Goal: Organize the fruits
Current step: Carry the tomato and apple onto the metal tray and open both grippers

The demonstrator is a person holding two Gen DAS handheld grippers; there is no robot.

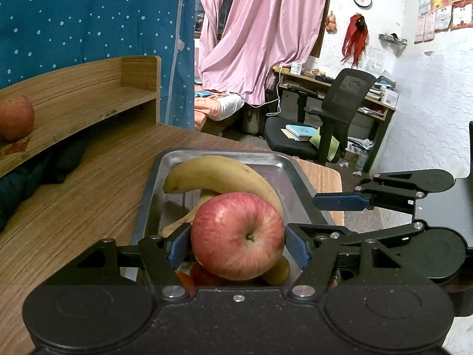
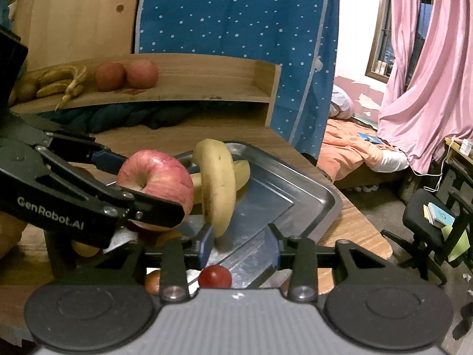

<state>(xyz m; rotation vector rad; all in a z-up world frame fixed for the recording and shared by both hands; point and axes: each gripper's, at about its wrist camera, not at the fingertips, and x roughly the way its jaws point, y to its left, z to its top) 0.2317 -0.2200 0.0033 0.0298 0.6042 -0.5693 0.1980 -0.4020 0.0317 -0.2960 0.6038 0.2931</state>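
Observation:
My left gripper (image 1: 238,245) is shut on a red apple (image 1: 236,236), its blue pads pressing both sides, just above a metal tray (image 1: 224,153). The right wrist view shows the same apple (image 2: 156,177) in the left gripper (image 2: 143,186). A yellow banana (image 2: 217,183) arches over a second banana in the tray (image 2: 310,183). Its near end hangs against the left pad of my right gripper (image 2: 241,239), whose jaws stand open; the right pad is clear of it. Small red (image 2: 214,276) and orange fruits lie below. On the wooden shelf (image 2: 207,94) rest two apples (image 2: 127,75) and bananas (image 2: 62,80).
Dark cloth (image 2: 133,118) is stuffed under the shelf on the wooden desk (image 1: 88,195). A blue dotted curtain (image 2: 236,29) hangs behind. The desk's edge drops off right of the tray, toward a bed (image 2: 348,148) and a black office chair (image 1: 325,124).

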